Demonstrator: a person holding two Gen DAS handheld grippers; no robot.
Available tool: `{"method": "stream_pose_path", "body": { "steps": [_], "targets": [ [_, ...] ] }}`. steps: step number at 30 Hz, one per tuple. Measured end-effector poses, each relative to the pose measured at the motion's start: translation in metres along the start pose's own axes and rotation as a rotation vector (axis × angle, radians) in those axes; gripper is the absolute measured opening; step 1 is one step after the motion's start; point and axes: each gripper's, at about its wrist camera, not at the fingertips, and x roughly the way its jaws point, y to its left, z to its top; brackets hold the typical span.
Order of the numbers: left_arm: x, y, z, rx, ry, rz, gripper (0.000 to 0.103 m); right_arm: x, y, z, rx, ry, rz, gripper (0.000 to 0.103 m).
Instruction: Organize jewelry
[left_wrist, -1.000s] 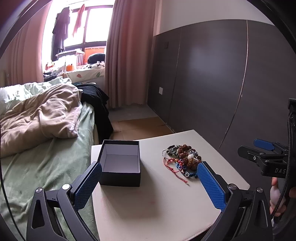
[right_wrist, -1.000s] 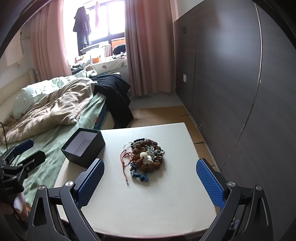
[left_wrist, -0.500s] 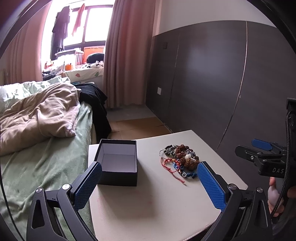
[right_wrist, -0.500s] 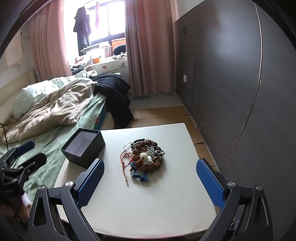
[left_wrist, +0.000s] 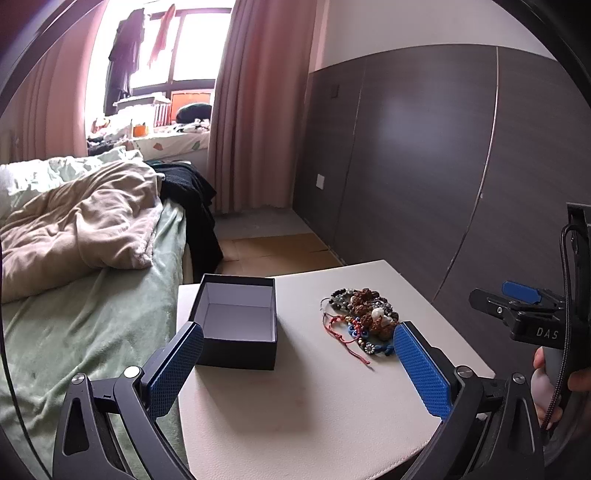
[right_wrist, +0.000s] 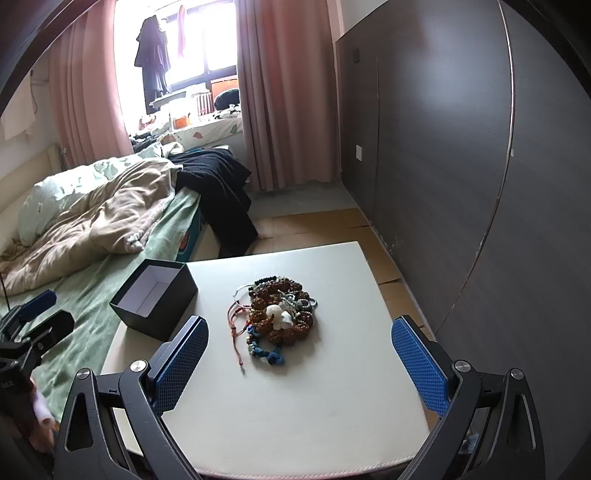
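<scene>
The heap of jewelry (right_wrist: 279, 314) lay near the middle of the white table (right_wrist: 314, 406), a tangle of brown beaded bracelets with a white piece on top, a blue beaded strand at its near edge and a thin red cord trailing off toward the box side. In the left wrist view the same heap (left_wrist: 364, 317) sat toward the right half of the tabletop (left_wrist: 295, 406), just beyond the tip of our right-hand blue pad.

To the left of the heap, apart from it, stood an open black box (right_wrist: 155, 299) with a pale lining, set at the table's left edge beside the bed; in the left wrist view the box (left_wrist: 238, 326) showed an empty interior.

We held the left gripper (left_wrist: 295, 365) low over the near side of the table with its fingers spread wide, nothing between them; one pad fell in front of the box's near left corner. We held the right gripper (right_wrist: 299, 360) likewise spread wide and holding nothing, the heap lying ahead of the gap between its pads.

Beyond the table we saw a bed (right_wrist: 96, 295) with a green sheet and a rumpled beige quilt (right_wrist: 96, 221), dark clothing (right_wrist: 218, 184) draped over its end, pink curtains (right_wrist: 288, 92) by a bright window, and a dark panelled wall (right_wrist: 461, 147) on the right.
</scene>
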Motion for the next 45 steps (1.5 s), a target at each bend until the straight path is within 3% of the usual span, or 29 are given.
{"method": "stream_pose_path", "body": {
  "steps": [23, 31, 45],
  "targets": [
    [0.0, -0.005, -0.002, 0.028, 0.011, -0.003, 0.103, 0.0, -0.002, 0.001, 0.014, 0.005, -0.013, 0.1],
    [-0.002, -0.006, 0.003, 0.032, -0.019, 0.014, 0.103, -0.002, -0.005, 0.005, 0.031, -0.002, -0.019, 0.1],
    [0.043, 0.002, 0.016, -0.062, 0.023, -0.041, 0.102, 0.028, -0.022, 0.018, 0.138, 0.036, 0.004, 0.1]
  ]
}}
